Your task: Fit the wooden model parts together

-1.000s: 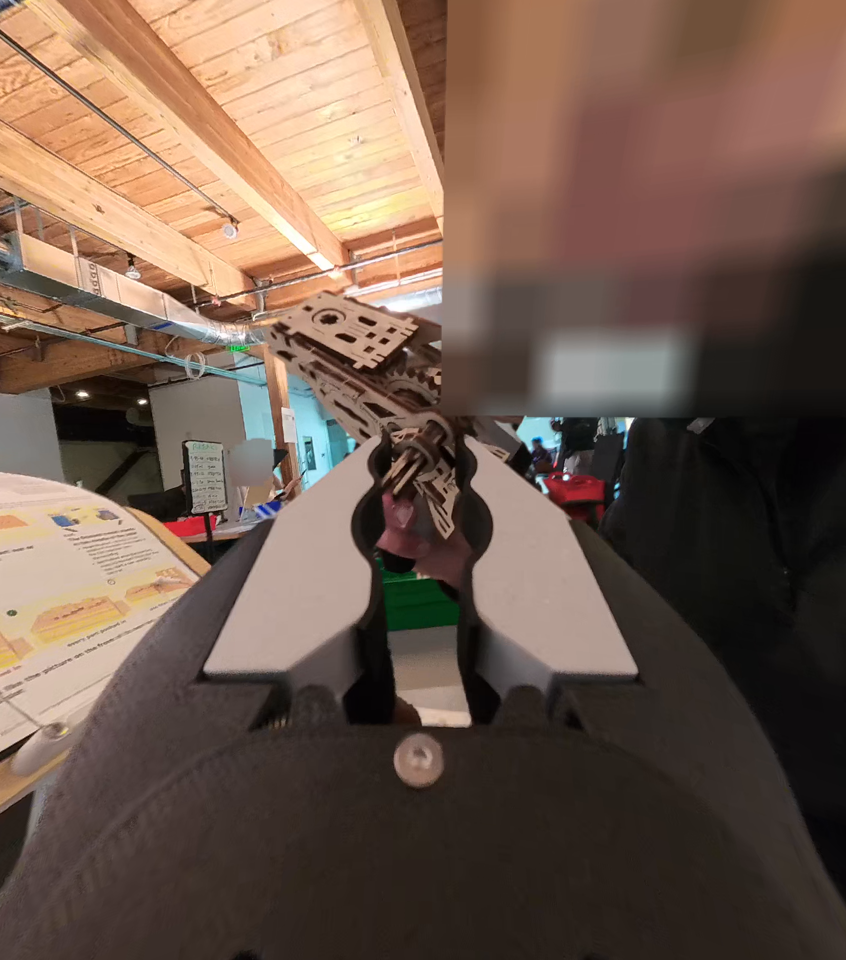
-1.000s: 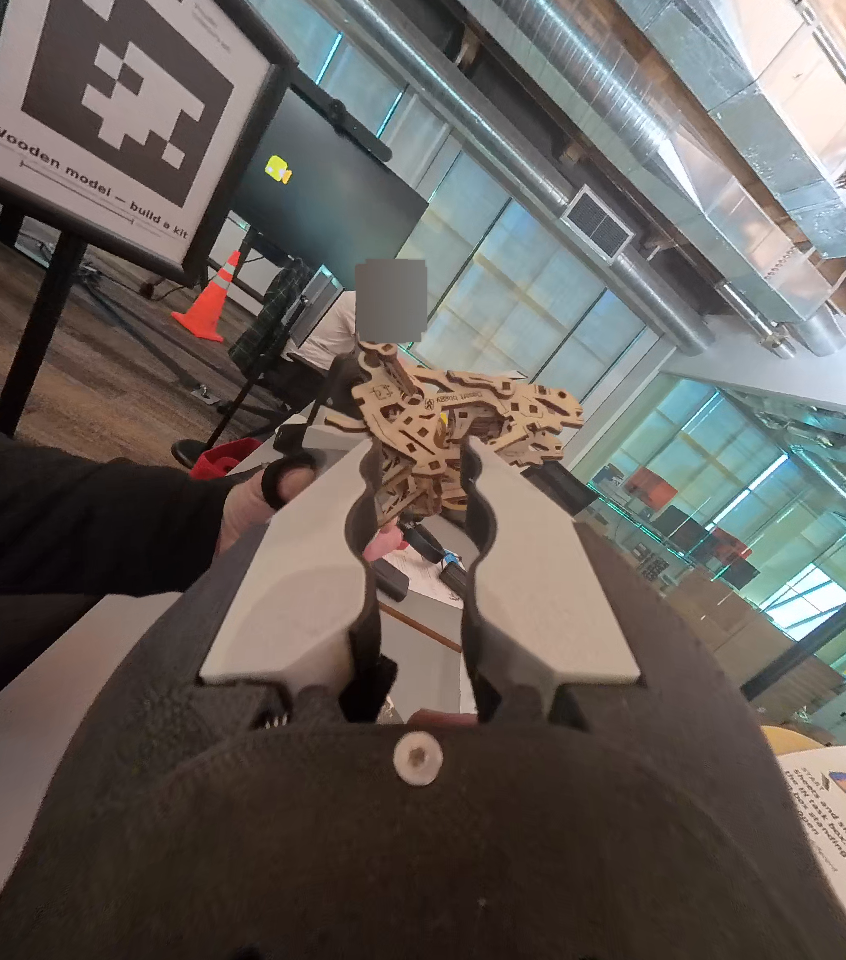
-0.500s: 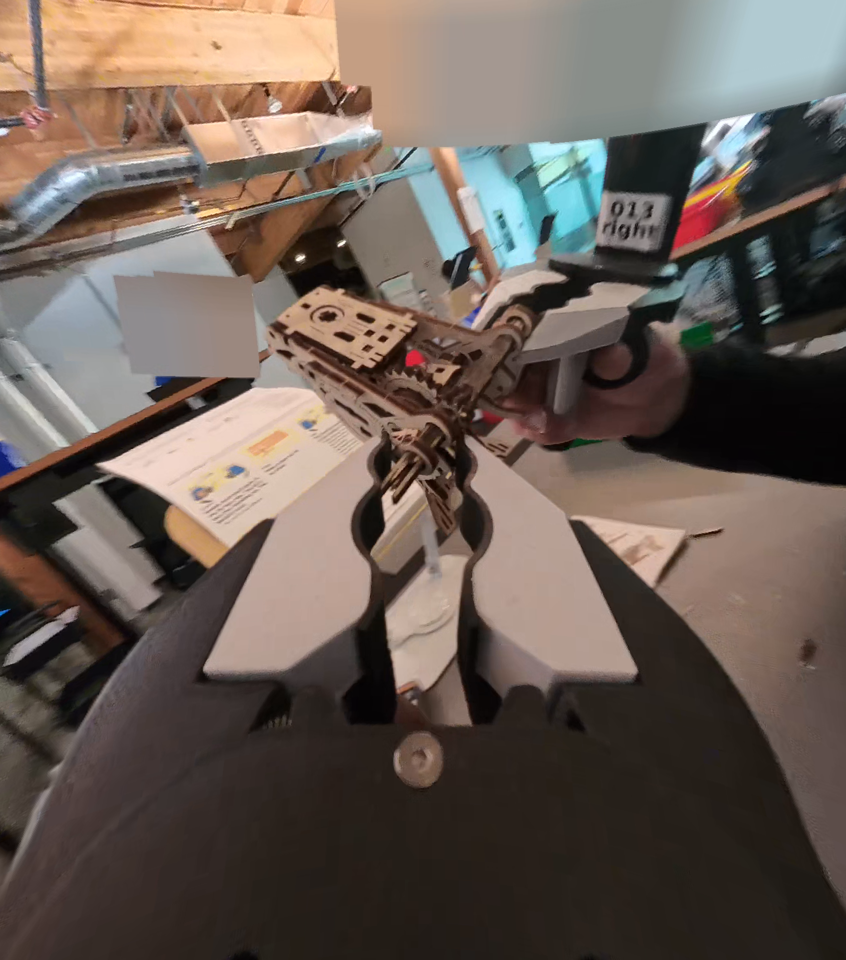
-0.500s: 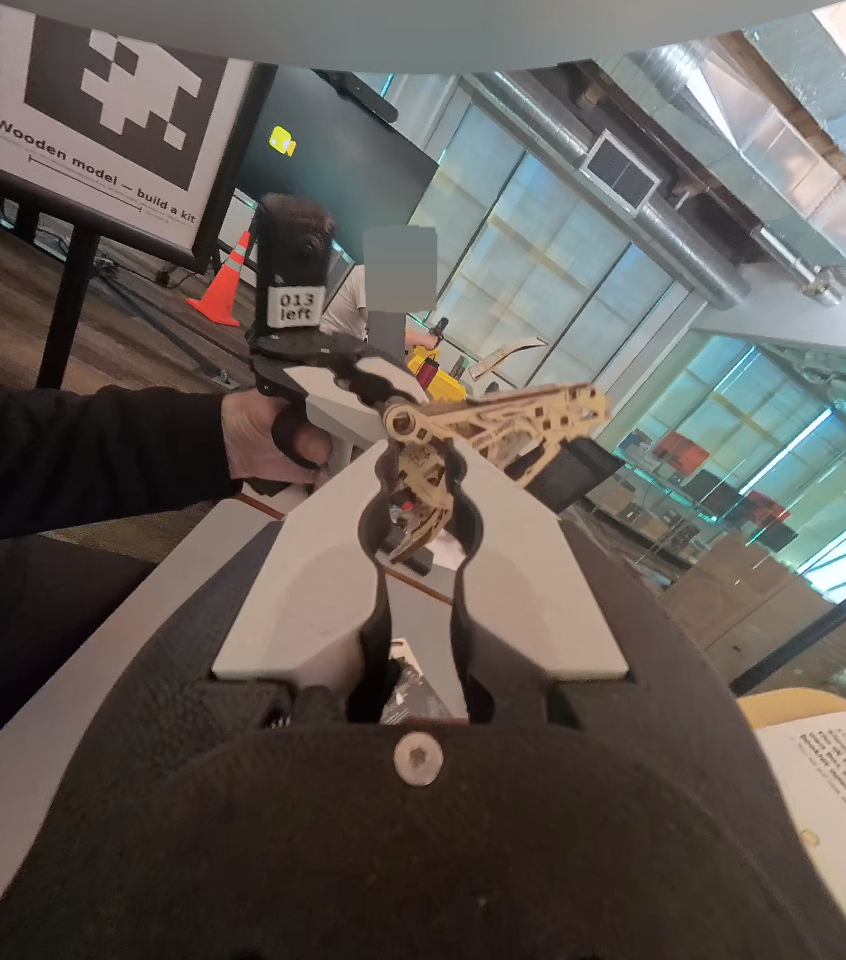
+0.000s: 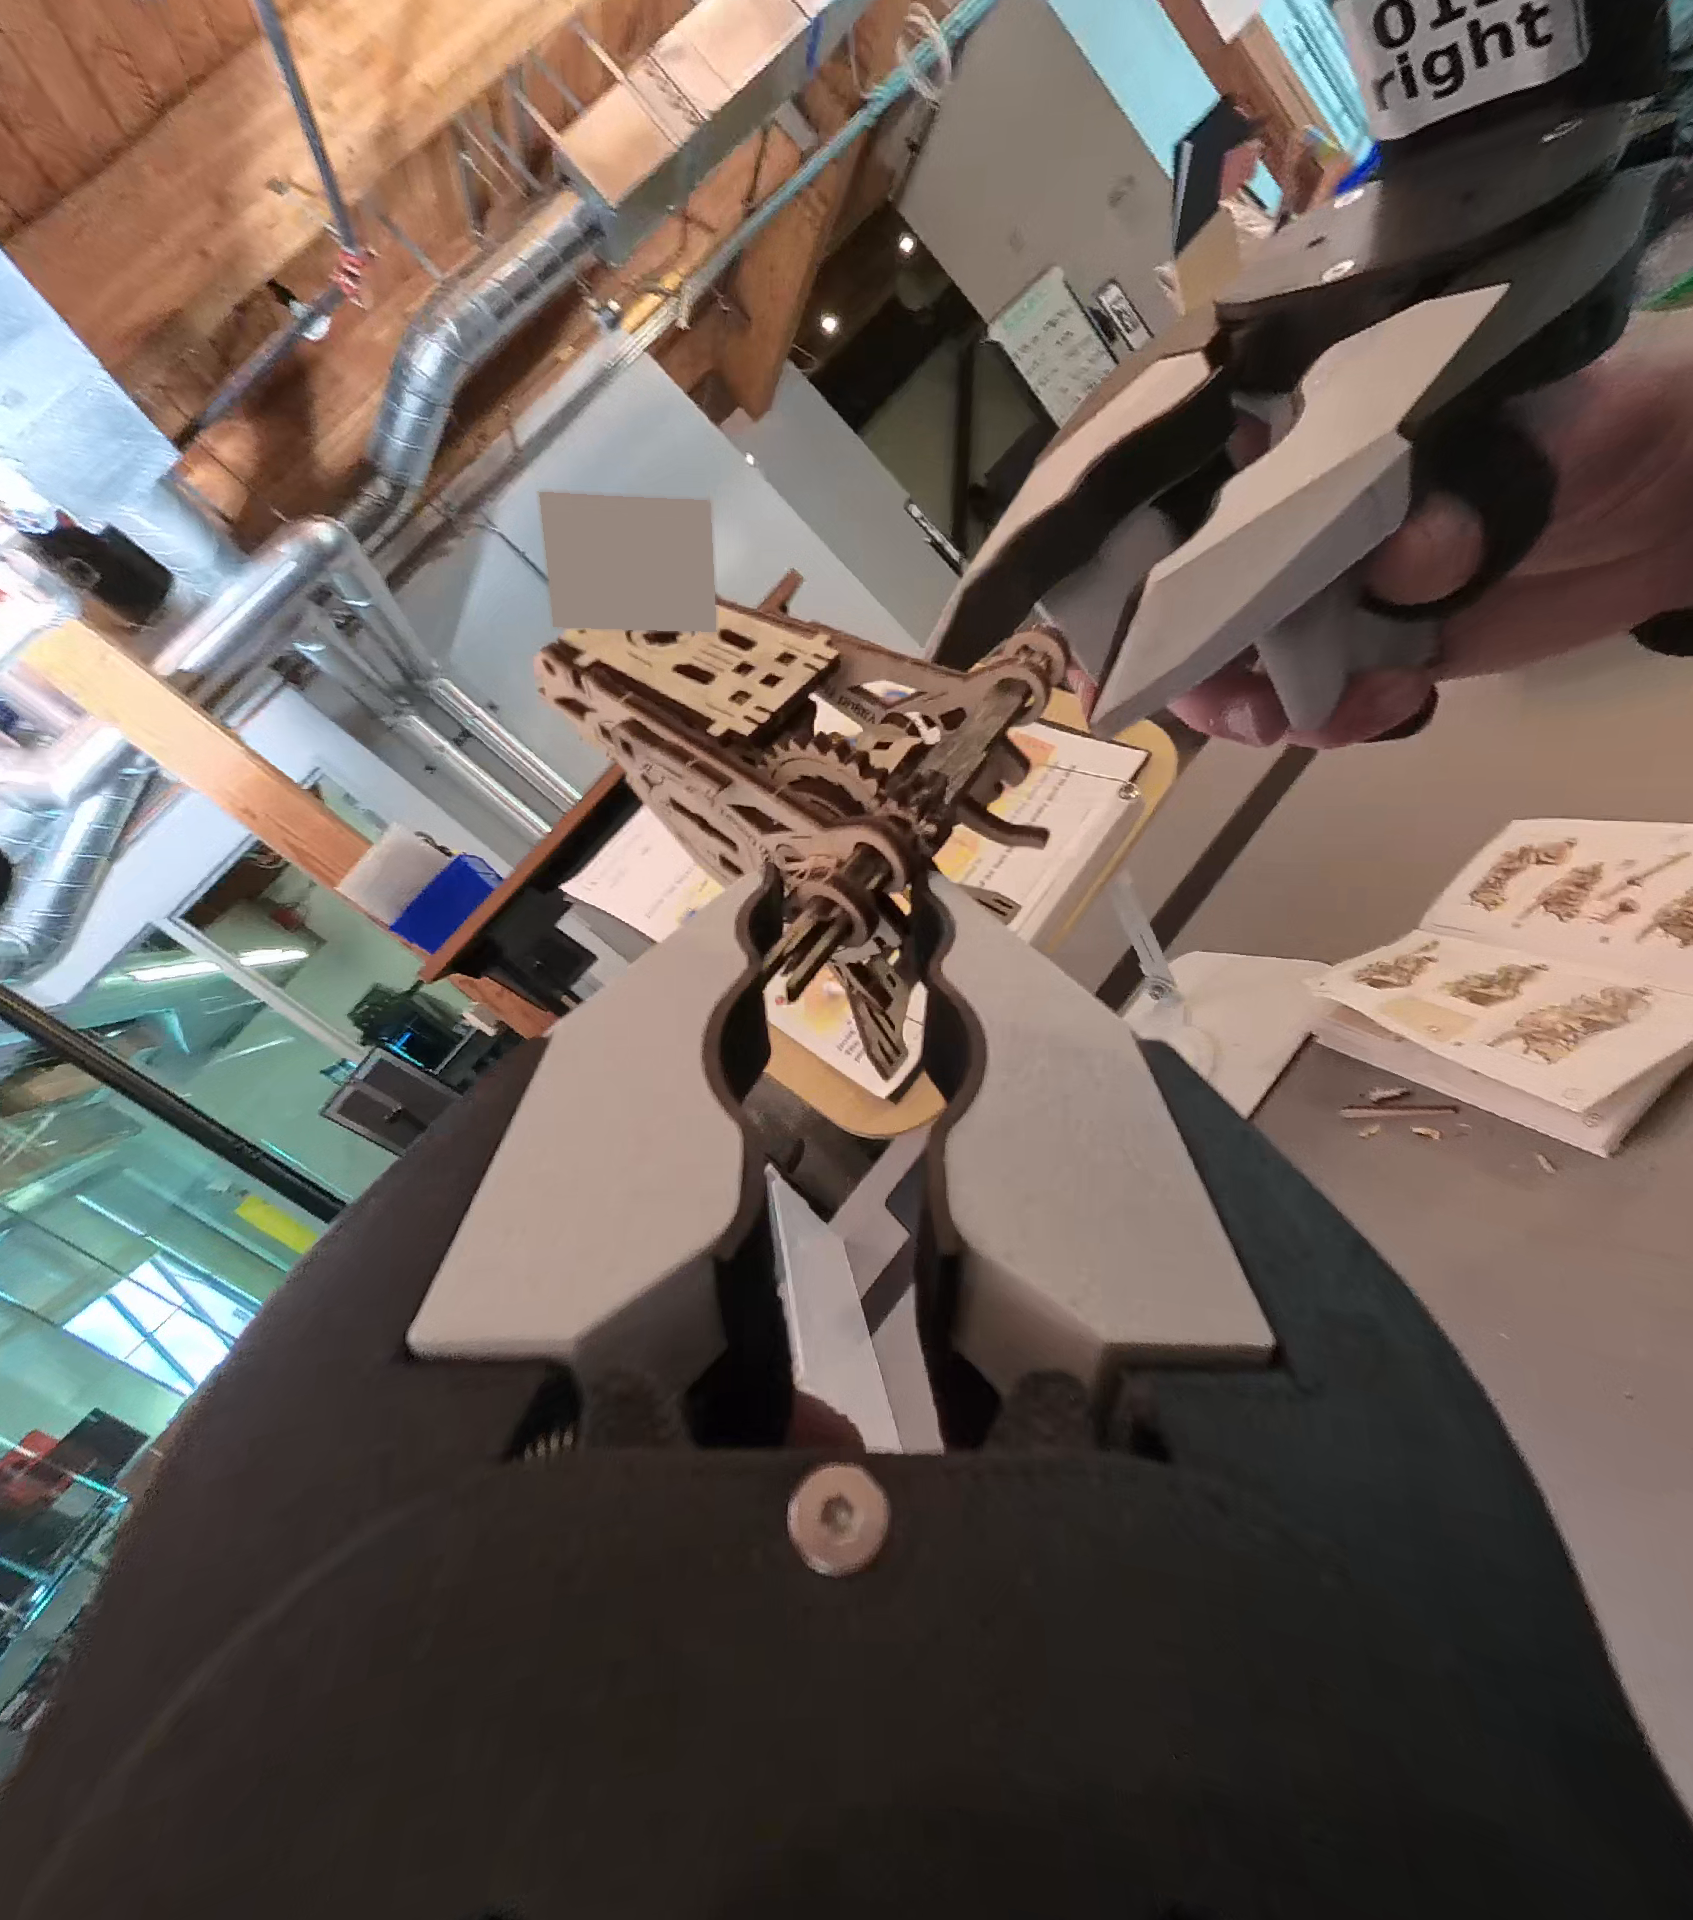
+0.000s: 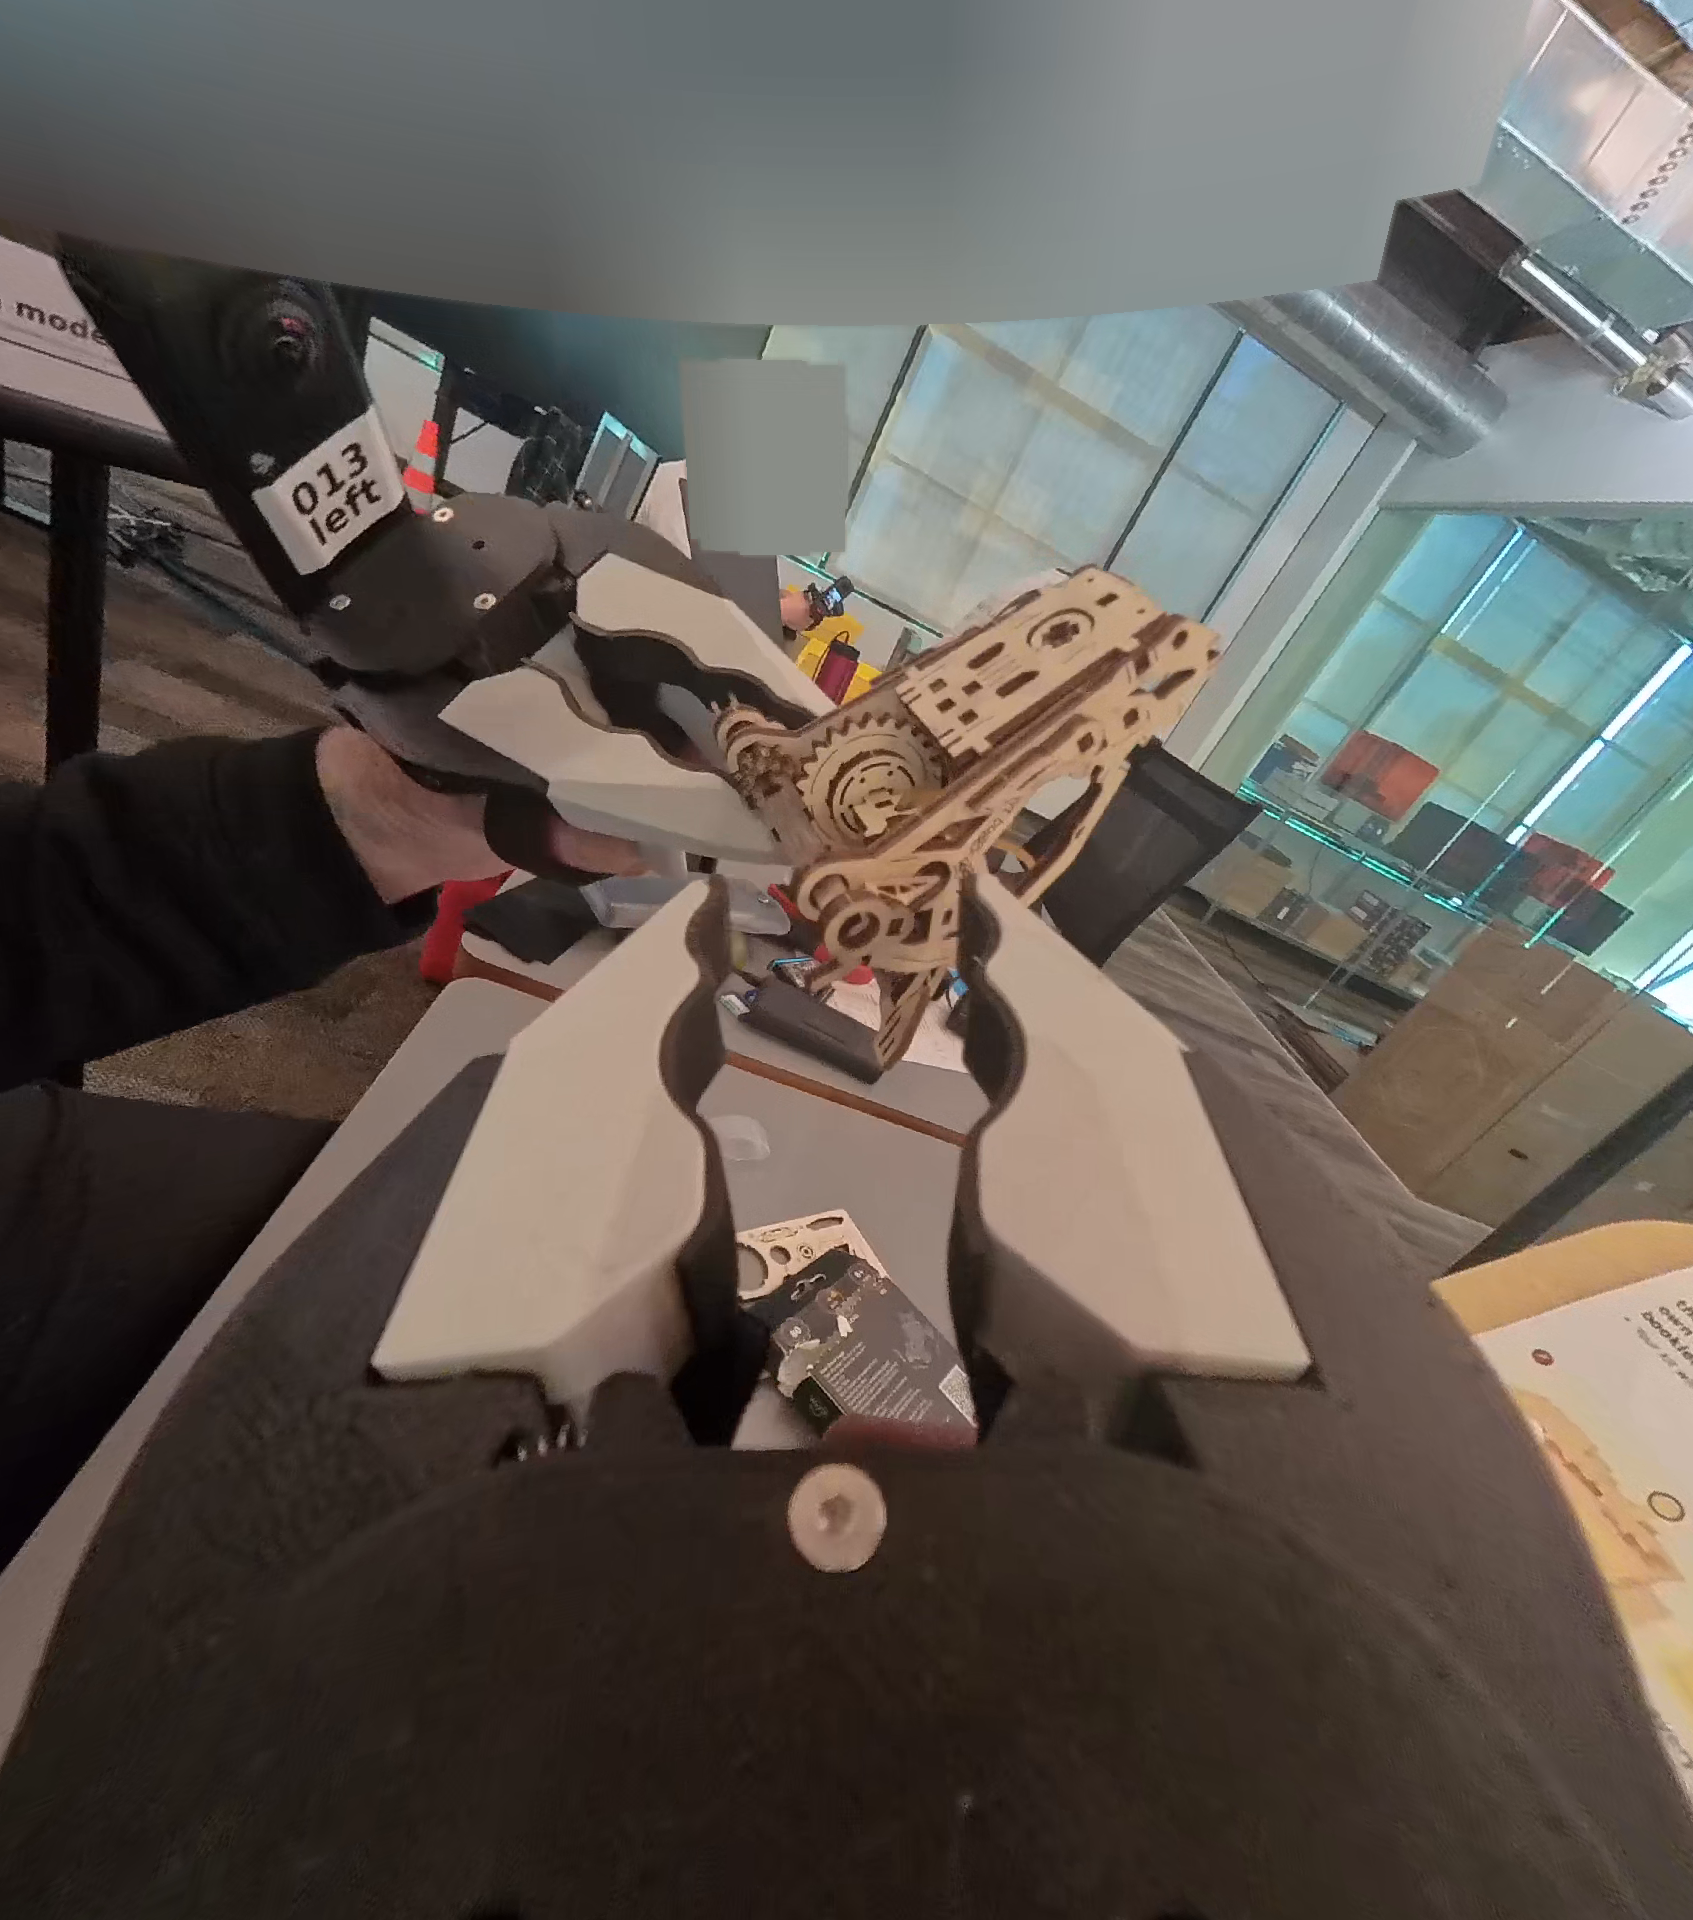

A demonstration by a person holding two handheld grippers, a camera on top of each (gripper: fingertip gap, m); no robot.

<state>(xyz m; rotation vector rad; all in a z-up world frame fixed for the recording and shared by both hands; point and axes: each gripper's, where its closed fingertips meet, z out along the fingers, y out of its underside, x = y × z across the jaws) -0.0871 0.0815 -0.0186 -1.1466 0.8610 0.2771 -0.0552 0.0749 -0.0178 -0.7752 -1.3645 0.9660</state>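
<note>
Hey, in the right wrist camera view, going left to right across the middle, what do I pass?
Black sleeve → hand gripping the other tool → grey-and-black left gripper → pale laser-cut wooden model with a gear wheel → tall glass windows.

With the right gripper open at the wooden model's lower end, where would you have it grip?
Grip the round hub and flat side plates at the wooden model's lower end, coming from below. The right gripper already straddles them, while the left gripper occupies the gear end.
</note>
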